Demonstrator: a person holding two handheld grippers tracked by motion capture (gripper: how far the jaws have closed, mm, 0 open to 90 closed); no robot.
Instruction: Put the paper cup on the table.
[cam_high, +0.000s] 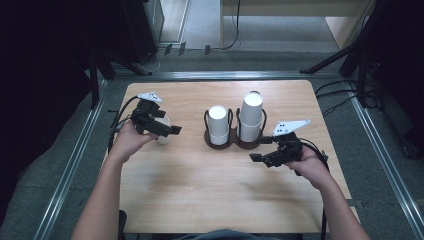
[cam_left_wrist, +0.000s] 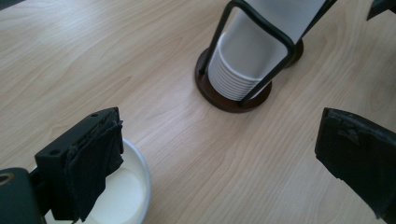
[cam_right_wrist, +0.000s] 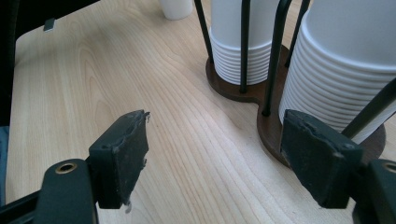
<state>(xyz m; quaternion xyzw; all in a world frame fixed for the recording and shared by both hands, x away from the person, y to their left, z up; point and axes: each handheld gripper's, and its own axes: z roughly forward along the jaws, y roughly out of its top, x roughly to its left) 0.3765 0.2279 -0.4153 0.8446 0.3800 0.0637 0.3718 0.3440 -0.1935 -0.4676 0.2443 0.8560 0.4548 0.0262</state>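
Nearest the person, the right gripper (cam_high: 261, 157) hangs over the light wooden desk (cam_high: 200, 200), just in front of and to the right of the dark wooden two-well cup holder with black wire uprights (cam_high: 235, 142). Its jaws stand wide apart with nothing between them; in the right gripper view (cam_right_wrist: 215, 158) bare wood lies in the gap, and the holder's base (cam_right_wrist: 266, 126) sits just beyond the right-hand jaw.

Level with the holder and well to its left, the left gripper (cam_high: 167, 131) hovers over a single white paper cup standing upright with its mouth up (cam_high: 164, 134). Its jaws are also spread wide and hold nothing. In the left gripper view (cam_left_wrist: 217, 154) the cup (cam_left_wrist: 126, 196) lies under the left-hand jaw, whose pad overlaps the rim; whether it touches the rim cannot be told.

In the holder itself, the left well carries a shorter stack of white paper cups turned mouth down (cam_high: 217, 125), and the right well a taller stack of the same cups (cam_high: 251, 116). Both stacks stand upright inside the wire loops, near the middle of the desk.
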